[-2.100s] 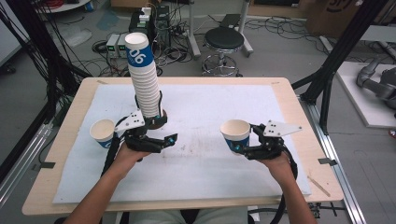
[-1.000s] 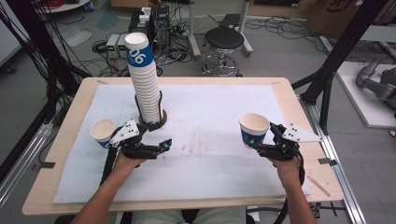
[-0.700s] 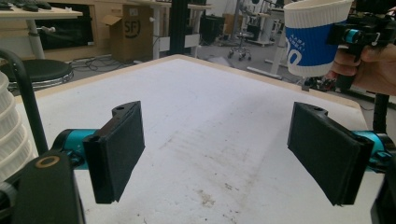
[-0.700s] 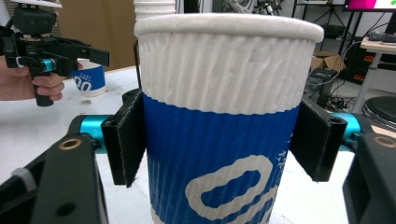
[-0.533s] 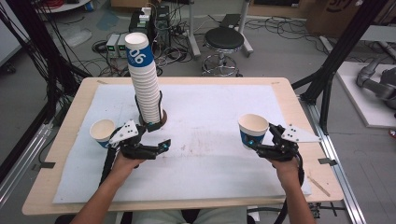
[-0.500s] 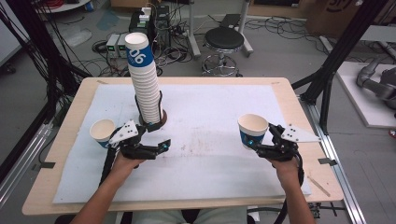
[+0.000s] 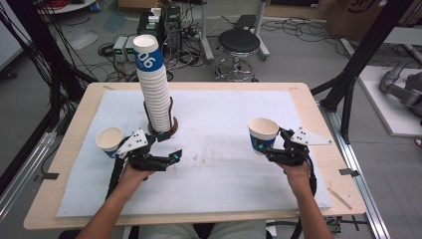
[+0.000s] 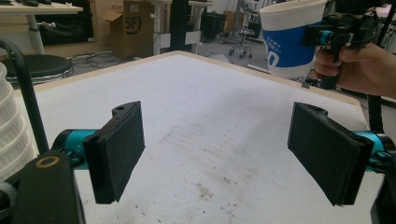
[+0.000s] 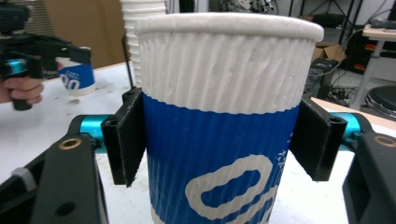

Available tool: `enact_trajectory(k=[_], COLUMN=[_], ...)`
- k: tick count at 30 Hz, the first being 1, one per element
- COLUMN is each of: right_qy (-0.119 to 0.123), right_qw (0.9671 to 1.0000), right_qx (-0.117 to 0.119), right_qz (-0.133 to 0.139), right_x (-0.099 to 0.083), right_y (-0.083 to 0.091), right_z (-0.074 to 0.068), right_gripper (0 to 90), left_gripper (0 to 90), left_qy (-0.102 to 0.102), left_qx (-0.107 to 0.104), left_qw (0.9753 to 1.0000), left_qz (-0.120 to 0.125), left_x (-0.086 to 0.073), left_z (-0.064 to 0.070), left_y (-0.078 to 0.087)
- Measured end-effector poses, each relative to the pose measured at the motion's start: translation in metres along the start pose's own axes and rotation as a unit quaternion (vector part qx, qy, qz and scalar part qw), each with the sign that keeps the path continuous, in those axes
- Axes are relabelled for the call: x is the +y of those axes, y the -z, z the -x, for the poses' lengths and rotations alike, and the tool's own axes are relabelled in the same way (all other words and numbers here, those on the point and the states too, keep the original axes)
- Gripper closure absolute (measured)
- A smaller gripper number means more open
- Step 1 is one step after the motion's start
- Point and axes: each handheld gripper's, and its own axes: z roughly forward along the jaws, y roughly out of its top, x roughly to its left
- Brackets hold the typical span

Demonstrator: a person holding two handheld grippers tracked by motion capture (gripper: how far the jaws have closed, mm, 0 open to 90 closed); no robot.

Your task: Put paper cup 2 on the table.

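Right gripper carrying a single paper cup away from the stack

The right gripper (image 7: 271, 147) is clamping a blue-and-white paper cup (image 7: 262, 134) upright at the table's 3 o'clock side; two seconds ago it was holding it nearer the middle, so the cup is travelling outward, probably to a setting-down spot. The left gripper (image 7: 169, 158) is idling wide open, now drawn back slightly from the tall cup stack (image 7: 155, 87) at its 12 o'clock, another cup (image 7: 109, 140) at its 9 o'clock.
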Motion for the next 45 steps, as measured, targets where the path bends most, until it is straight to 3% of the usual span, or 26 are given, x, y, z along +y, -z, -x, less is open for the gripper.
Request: enact_trajectory(k=[9,12,17,21,24,31,34,40,45], right_qy=[-0.030,-0.047,-0.058,-0.066,-0.076,-0.075,-0.063,-0.065,-0.043], right_qw=[0.9989,0.9977,0.9950,0.9932,0.9919,0.9905,0.9894,0.9876,0.9856], right_qx=[-0.035,-0.048,-0.081,-0.093,-0.096,-0.102,-0.104,-0.090,-0.081], right_qz=[-0.013,-0.009,-0.014,-0.022,-0.032,-0.055,-0.080,-0.111,-0.142], right_x=[-0.011,-0.015,-0.023,-0.029,-0.035,-0.041,-0.040,-0.037,-0.034], right_y=[-0.025,-0.032,-0.043,-0.051,-0.057,-0.065,-0.064,-0.054,-0.046], right_z=[0.018,0.024,0.032,0.036,0.038,0.041,0.041,0.044,0.043], right_gripper=[28.7,28.7,28.7,28.6,28.7,28.6,28.2,26.7,25.1], left_gripper=[18.8,18.8,18.8,18.8,18.8,18.8,18.8,18.8,18.8], left_qy=[0.002,0.001,0.002,0.002,0.003,0.002,0.003,0.002,0.002], left_qx=[-0.005,-0.007,-0.008,-0.008,-0.009,-0.011,-0.010,-0.010,-0.009], left_qw=[1.0000,1.0000,1.0000,1.0000,0.9999,0.9999,0.9999,0.9999,0.9999], left_qz=[-0.002,-0.003,-0.004,-0.005,-0.006,-0.009,-0.007,-0.008,-0.011], left_x=[-0.001,-0.002,-0.002,-0.003,-0.003,-0.003,-0.003,-0.003,-0.003], left_z=[0.000,0.001,0.001,0.001,0.001,0.001,0.001,0.001,0.001], left_y=[-0.002,-0.003,-0.003,-0.004,-0.004,-0.004,-0.004,-0.003,-0.004])
